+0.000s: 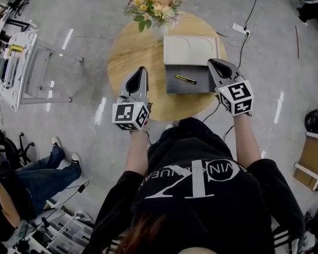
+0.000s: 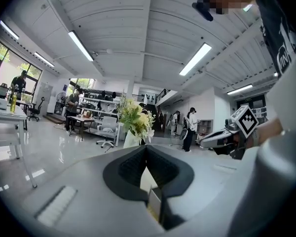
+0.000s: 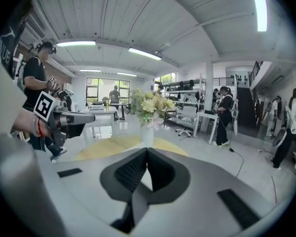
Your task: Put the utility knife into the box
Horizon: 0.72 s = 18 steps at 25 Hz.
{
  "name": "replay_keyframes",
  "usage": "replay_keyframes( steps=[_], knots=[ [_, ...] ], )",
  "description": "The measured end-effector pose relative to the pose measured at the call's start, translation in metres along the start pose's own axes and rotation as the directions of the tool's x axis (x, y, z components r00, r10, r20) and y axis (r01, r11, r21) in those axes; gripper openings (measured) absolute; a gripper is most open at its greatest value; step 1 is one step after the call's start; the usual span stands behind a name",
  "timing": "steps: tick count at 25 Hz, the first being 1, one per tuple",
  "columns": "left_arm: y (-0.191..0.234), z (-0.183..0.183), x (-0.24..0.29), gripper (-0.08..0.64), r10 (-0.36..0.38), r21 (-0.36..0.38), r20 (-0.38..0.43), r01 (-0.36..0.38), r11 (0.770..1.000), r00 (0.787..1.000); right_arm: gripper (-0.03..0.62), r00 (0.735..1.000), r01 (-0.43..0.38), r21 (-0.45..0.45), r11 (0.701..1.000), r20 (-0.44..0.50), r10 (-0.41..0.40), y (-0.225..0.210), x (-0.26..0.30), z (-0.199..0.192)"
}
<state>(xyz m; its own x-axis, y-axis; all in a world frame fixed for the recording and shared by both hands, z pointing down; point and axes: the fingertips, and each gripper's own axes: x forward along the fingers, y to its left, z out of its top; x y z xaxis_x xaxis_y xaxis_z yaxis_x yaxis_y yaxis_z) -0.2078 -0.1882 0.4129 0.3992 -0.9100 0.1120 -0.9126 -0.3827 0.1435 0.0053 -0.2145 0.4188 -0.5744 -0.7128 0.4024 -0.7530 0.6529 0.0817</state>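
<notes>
The utility knife (image 1: 185, 79), yellow and black, lies inside the grey open box (image 1: 201, 86) on the round wooden table (image 1: 127, 52). The box's cream lid (image 1: 191, 50) is folded back behind it. My left gripper (image 1: 142, 70) hovers over the table's near edge, left of the box, with its jaws shut and nothing in them. My right gripper (image 1: 212, 62) is held over the box's right edge, also shut and empty. In the left gripper view the jaws (image 2: 146, 147) meet; in the right gripper view the jaws (image 3: 147, 150) meet too. Neither gripper view shows the knife.
A vase of flowers (image 1: 156, 7) stands at the table's far edge, just behind the box. A power strip (image 1: 239, 29) and cables lie on the floor to the right. A desk (image 1: 16, 62) stands at left, and a seated person (image 1: 21, 179) is at lower left.
</notes>
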Motion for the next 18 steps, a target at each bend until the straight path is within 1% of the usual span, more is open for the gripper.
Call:
replay_keyframes(
  steps=[5,9,12,18],
  knots=[
    [0.002,0.009,0.003,0.011,0.017,0.010,0.009,-0.017,1.000,1.000,0.014,0.999,0.019,0.013,1.000,0.044,-0.019,-0.009,-0.003,0.011],
    [0.003,0.018,0.003,0.011,0.015,0.025,0.025,-0.015,1.000,1.000,0.014,0.996,0.032,0.019,0.999,0.088,-0.033,-0.015,-0.007,0.022],
    [0.006,0.025,0.003,0.011,0.029,0.028,0.037,-0.030,0.999,0.999,0.014,0.992,0.038,0.024,0.999,0.118,-0.041,-0.019,-0.010,0.030],
    [0.009,0.034,0.004,0.011,0.051,0.036,0.055,-0.053,0.998,0.997,0.014,0.987,0.047,0.036,0.998,0.154,-0.052,-0.025,-0.012,0.038]
  ],
)
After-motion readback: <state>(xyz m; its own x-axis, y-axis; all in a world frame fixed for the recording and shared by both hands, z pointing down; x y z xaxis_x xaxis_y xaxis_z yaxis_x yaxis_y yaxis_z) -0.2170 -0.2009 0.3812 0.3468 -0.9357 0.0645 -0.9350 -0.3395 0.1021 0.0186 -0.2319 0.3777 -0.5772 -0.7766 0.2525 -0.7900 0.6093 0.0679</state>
